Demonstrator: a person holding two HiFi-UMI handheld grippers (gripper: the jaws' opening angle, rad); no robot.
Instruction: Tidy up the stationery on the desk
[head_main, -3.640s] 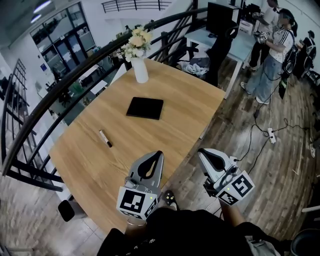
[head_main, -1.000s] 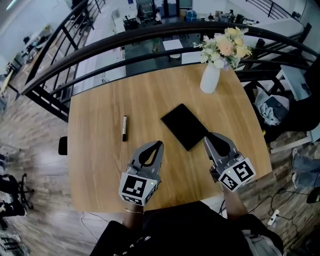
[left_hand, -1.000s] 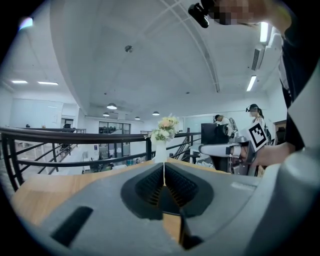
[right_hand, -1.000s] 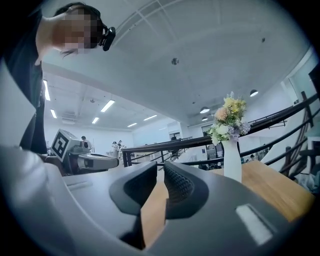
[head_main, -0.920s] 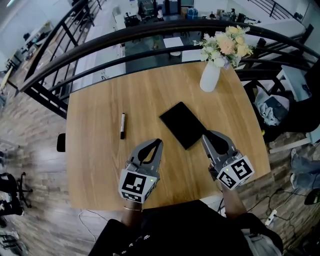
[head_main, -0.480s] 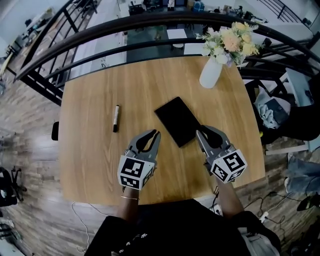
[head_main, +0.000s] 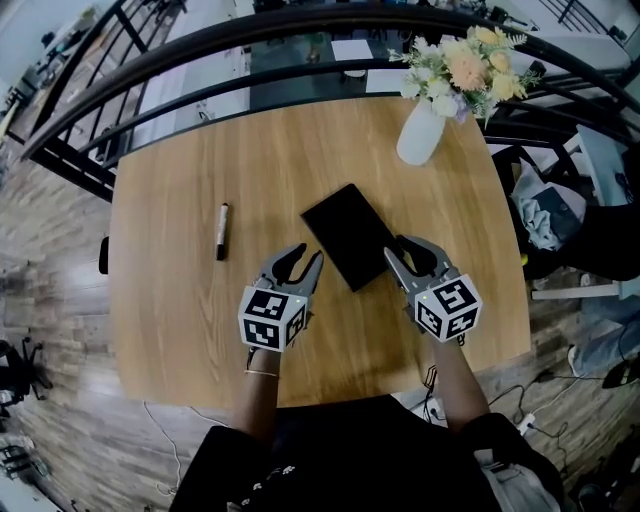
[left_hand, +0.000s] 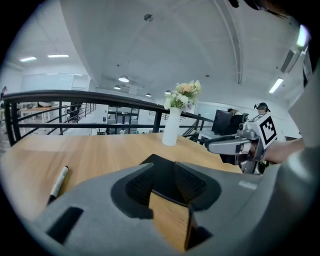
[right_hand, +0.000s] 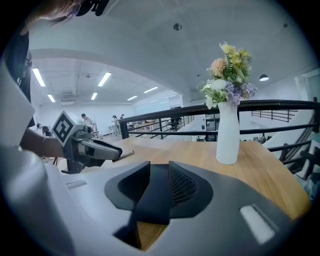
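We hold both grippers over the wooden worktop (head_main: 170, 330). The black notebook (head_main: 345, 232) lies flat near its middle. The left gripper (head_main: 305, 258) is just off the notebook's 7 o'clock corner and the right gripper (head_main: 397, 250) at its 4 o'clock edge. Each has its jaws narrowly apart, gripping nothing. A marker (head_main: 221, 230) lies at the notebook's 9 o'clock and a white vase (head_main: 420, 132) of flowers at 1 o'clock.

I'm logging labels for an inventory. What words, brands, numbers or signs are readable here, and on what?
No text here can be read.
On the marker pen: any print is too small to read.
On the black notebook: no print shows on the cover.
On the white vase: nothing, it is plain.
On the left gripper and right gripper: the cubes carry only black-and-white square patterns, no letters or numbers.
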